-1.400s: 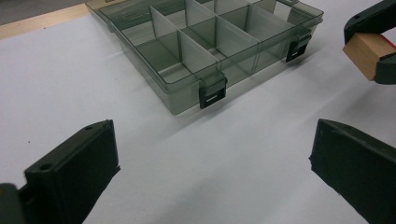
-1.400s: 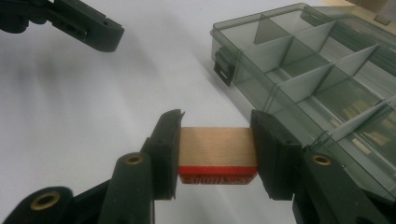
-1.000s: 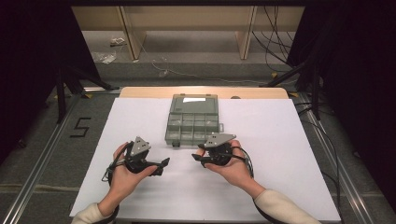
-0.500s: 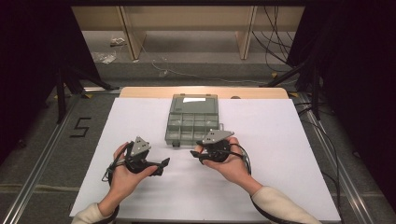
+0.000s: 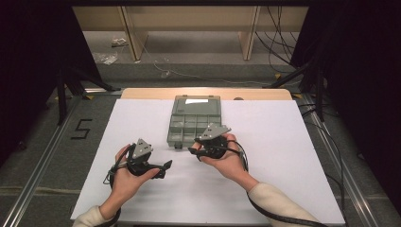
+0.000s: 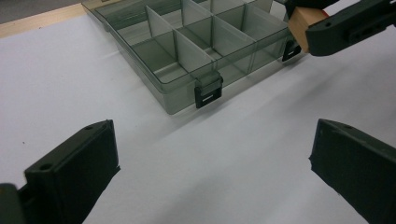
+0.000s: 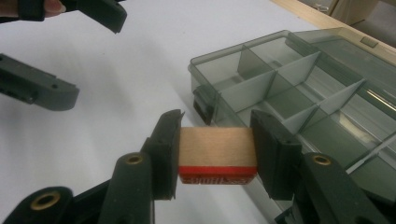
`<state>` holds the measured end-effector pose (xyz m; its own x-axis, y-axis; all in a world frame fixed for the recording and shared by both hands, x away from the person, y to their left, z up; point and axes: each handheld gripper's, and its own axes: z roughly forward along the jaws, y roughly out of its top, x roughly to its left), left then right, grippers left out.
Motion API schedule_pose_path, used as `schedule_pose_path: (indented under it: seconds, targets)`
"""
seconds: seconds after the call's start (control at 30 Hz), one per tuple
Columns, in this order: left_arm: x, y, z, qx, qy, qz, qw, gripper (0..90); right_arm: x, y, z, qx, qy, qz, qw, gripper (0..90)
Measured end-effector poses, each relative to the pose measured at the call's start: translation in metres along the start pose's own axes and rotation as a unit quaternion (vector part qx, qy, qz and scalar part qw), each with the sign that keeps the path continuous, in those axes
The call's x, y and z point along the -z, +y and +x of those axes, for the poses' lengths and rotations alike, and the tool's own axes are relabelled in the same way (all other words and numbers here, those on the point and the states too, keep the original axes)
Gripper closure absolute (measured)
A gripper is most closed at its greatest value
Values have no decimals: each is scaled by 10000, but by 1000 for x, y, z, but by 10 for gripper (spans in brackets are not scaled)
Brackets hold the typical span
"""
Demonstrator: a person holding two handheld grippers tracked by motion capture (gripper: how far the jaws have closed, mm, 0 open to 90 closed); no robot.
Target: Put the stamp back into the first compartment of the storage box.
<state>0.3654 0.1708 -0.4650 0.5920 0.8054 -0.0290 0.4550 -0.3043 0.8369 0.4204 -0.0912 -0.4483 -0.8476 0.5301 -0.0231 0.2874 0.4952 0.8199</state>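
A white sheet is spread over the table, and a grey divided box is set at its far middle, lid open toward the far edge. The right gripper is held just in front of the box's near edge, and its jaws are closed on a wooden block (a red band runs along the block's lower side). In the right gripper view the block is clamped squarely between the two black jaws, with the box's nearest compartments just behind it; it is not inside any compartment. In the left gripper view the same block is seen at the upper right, beside the box's corner latch. The left gripper is held low over the sheet, near-left of the box and apart from it; its jaws are spread wide with nothing between them. A second latch is seen on the box's front wall, facing the left gripper.
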Motion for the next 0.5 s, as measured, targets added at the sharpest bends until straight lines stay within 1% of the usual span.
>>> schedule_pose_path:
  seconds: [0.2,0.5]
  targets:
    - [0,0,0,3,-13,-3,10000,3,-7,7,-5,-53,-40,-32,10000,559]
    - [1,0,-1,8,-23,-4,10000,4,-23,19,-10,-154,-76,-14,9999,559]
